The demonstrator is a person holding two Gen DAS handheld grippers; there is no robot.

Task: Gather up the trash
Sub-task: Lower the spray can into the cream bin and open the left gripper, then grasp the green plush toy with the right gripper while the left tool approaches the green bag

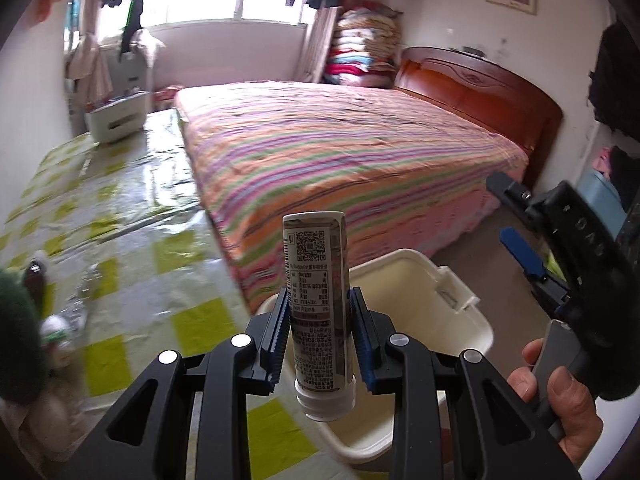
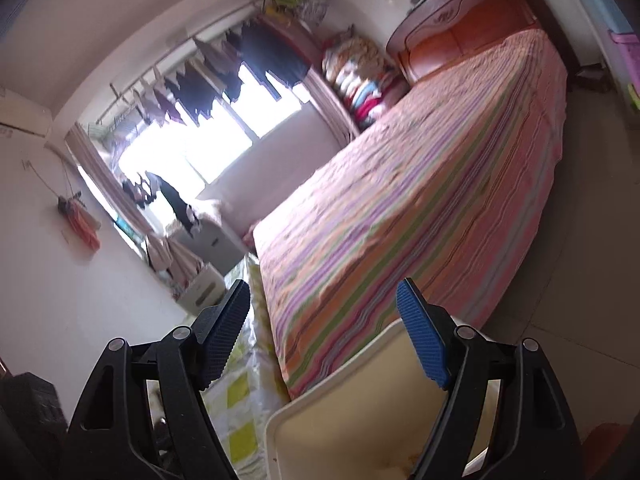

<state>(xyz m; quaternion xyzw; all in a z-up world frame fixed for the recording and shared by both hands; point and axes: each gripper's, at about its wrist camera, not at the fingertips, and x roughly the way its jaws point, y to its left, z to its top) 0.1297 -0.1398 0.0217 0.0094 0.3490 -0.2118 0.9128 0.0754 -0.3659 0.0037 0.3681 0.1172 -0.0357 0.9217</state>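
While left gripper [image 1: 320, 336] clamps a slim printed plastic bottle [image 1: 318, 300], white cap toward the camera, over the cream plastic bin [image 1: 460, 304] | right gripper [image 2: 324, 332] wide open, empty | advice: center above bin, then release | beyond: striped bed [image 1: 340, 152].

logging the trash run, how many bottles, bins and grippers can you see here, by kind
bottles: 1, upright in the left gripper, bottle
bins: 1, cream bin below the bottle
grippers: 2, the right gripper with empty jaws
blurred litter at the far left of the table: cannot tell, not counted
total: 4
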